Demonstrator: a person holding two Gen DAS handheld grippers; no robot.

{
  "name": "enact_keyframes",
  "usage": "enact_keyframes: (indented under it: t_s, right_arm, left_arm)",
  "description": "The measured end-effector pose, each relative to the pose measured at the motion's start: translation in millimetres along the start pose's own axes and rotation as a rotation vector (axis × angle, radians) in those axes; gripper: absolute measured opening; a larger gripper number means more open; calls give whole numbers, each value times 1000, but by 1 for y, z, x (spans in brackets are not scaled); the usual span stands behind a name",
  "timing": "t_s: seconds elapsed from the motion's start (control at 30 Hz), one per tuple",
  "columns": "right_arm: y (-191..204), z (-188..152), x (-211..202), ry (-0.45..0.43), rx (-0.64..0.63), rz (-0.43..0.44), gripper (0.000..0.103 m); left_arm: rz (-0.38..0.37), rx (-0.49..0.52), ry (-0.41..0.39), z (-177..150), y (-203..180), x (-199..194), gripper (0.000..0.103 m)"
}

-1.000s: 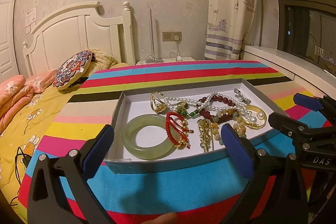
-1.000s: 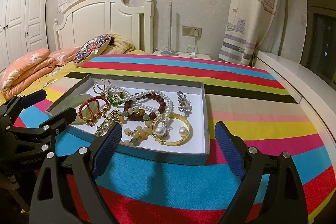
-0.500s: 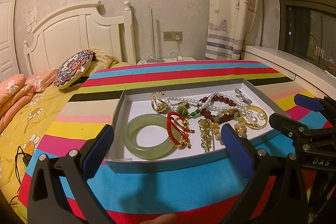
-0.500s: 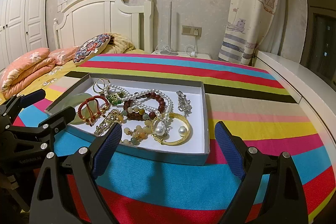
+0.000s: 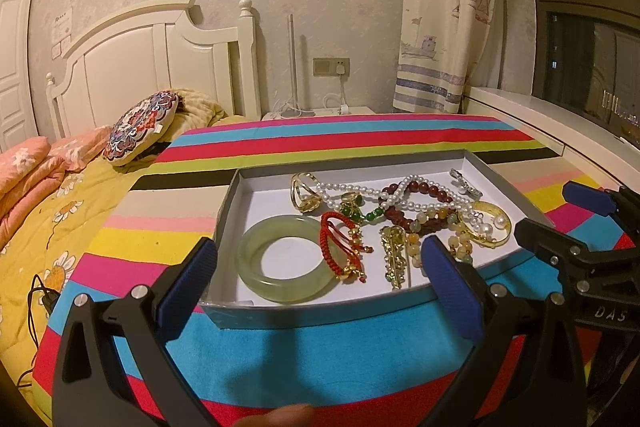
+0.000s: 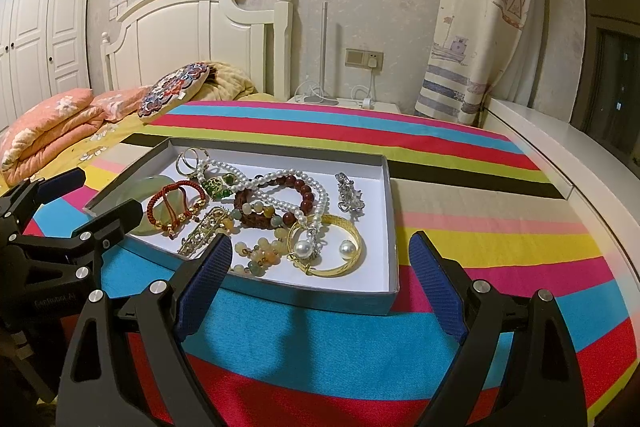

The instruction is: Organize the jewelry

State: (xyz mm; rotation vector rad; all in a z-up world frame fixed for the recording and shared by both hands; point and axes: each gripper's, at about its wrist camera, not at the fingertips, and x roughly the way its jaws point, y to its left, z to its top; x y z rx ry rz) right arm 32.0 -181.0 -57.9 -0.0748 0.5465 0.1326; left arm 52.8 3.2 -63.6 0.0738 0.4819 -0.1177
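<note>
We see one grey tray (image 5: 224, 195) on the striped cloth (image 5: 320, 351), holding one jade bangle (image 5: 256, 279), one red cord bracelet (image 5: 332, 247), one gold cuff (image 6: 344, 227), and tangled beads. Left gripper (image 5: 320, 283) and right gripper (image 6: 320, 279) sit before the tray, jaws apart, empty.

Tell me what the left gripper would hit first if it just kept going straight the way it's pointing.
Probably the near wall of the gray box, which lies straight ahead between the open left gripper fingers. If it cleared the rim, the green jade bangle just inside would come next. Height above the striped cloth is hard to judge.
</note>
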Motion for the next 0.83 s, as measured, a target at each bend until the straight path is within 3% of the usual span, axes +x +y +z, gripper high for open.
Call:
enact_keyframes:
  t_s: [0.17,0.47,0.57,0.67,0.73,0.83]
  right_arm:
    - [1,0,0,0,-3,-1,86]
    - [0,0,-1,-5,-9,-2,86]
    - [-1,0,-2,-9,-10,-1,86]
    - [-2,1,-2,-5,-6,4,86]
    - [-1,1,-3,10,-8,21,86]
    - [-1,-1,-3,107,-6,56,86]
  left_arm:
    - [44,18,21,0,-3,2,101]
    - [5,-25,32,3,6,4,101]
    - [35,-53,5,3,11,2,101]
    - [-4,-69,41,5,15,5,101]
    - [-25,-84,79,3,16,4,101]
    - [-10,-99,113,-4,17,-3,101]
